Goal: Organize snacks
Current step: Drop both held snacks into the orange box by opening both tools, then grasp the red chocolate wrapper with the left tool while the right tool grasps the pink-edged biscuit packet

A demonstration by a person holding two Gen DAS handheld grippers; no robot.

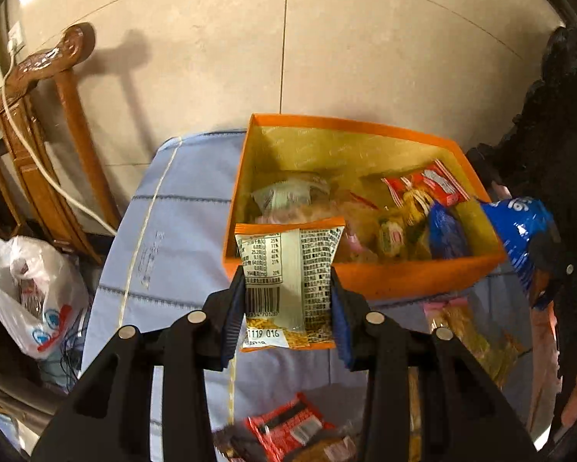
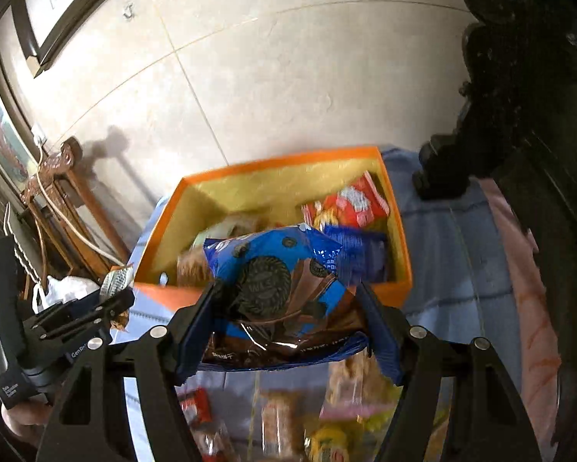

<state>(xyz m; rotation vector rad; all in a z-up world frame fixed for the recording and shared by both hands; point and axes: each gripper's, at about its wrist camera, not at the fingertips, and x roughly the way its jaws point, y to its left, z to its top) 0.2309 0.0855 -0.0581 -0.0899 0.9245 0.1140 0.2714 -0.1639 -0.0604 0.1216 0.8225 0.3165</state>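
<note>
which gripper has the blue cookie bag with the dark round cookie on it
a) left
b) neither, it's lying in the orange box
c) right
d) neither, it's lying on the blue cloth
c: the right gripper is clamped on the blue cookie bag in front of the orange box, while the left gripper holds an orange-edged snack packet.

A carved wooden stand [image 1: 38, 123] is seen at the left against a beige tiled wall [image 1: 327, 46], its shadow cast on the tiles. A white cable [image 1: 30, 154] is draped over the stand and down its side. A white plastic bag [image 1: 30, 296] with red and blue print is slumped on the floor near the stand's foot. The worktop is covered by a pale blue cloth [image 1: 180, 231] with stitched lines. A framed picture [image 2: 53, 4] is hung high on the wall at the left, and a dark carved piece of furniture [image 2: 527, 96] is seen at the right.
</note>
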